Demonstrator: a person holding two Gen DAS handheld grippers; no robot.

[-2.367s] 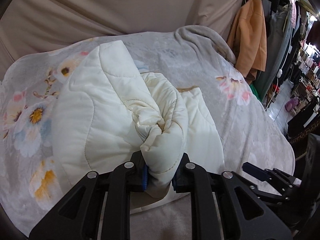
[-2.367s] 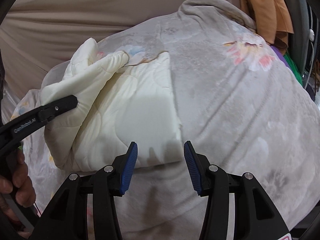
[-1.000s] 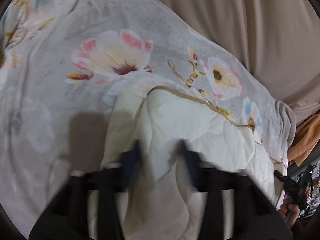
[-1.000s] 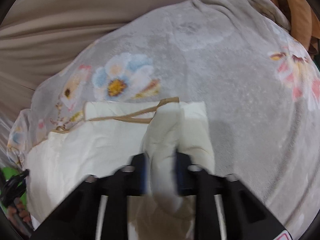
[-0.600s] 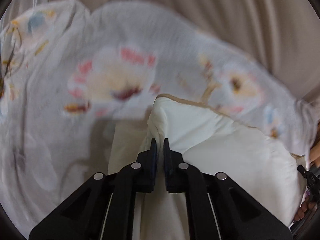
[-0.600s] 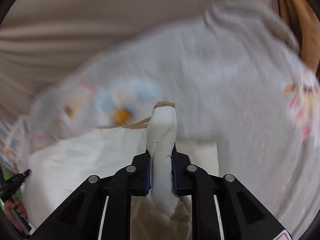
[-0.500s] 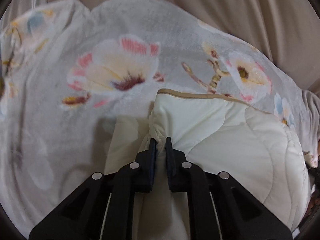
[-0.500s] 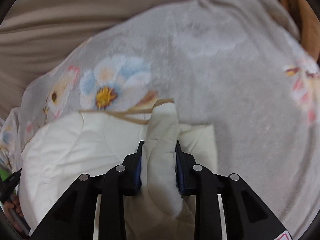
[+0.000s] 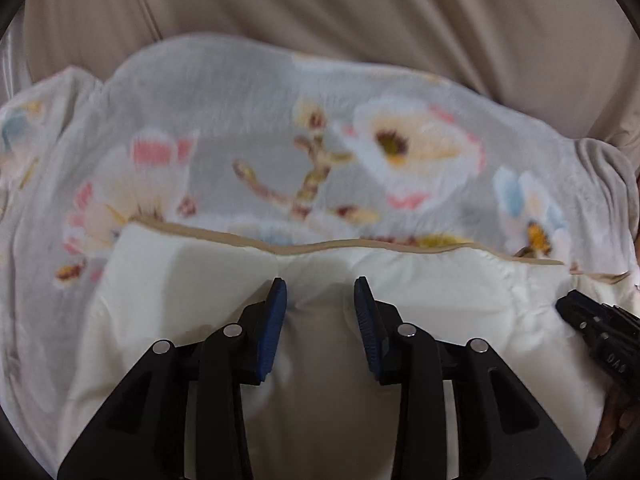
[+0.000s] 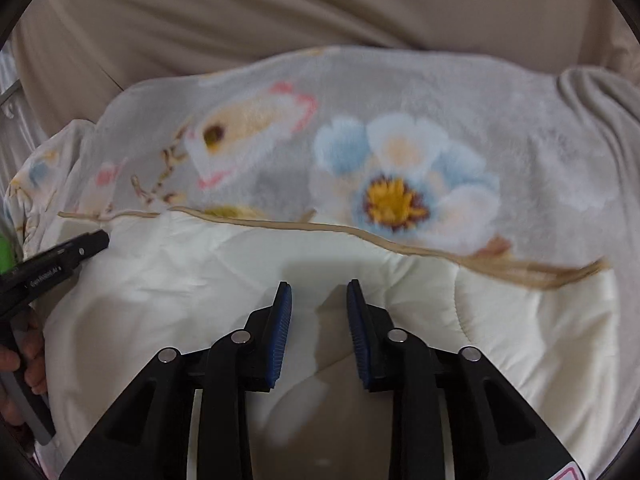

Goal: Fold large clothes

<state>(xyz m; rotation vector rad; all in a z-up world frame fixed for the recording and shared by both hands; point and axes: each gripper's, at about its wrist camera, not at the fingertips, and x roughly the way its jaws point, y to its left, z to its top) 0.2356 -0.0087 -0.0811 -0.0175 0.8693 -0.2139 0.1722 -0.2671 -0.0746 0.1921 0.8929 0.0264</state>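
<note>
On one floral blanket (image 9: 248, 120) lies one cream quilted garment (image 10: 168, 300); two grippers, left gripper (image 9: 320, 320) and right gripper (image 10: 319, 320), jaws spread, empty.

Garment on the blanket, both grippers above it

The quilted garment (image 9: 192, 280) lies folded on the floral blanket (image 9: 248, 112), its trimmed edge (image 10: 360, 236) farthest from the cameras. The left gripper (image 9: 320, 300) and right gripper (image 10: 318, 300) sit side by side over it; a draped cloth backdrop (image 10: 320, 8) stands behind the blanket.
</note>
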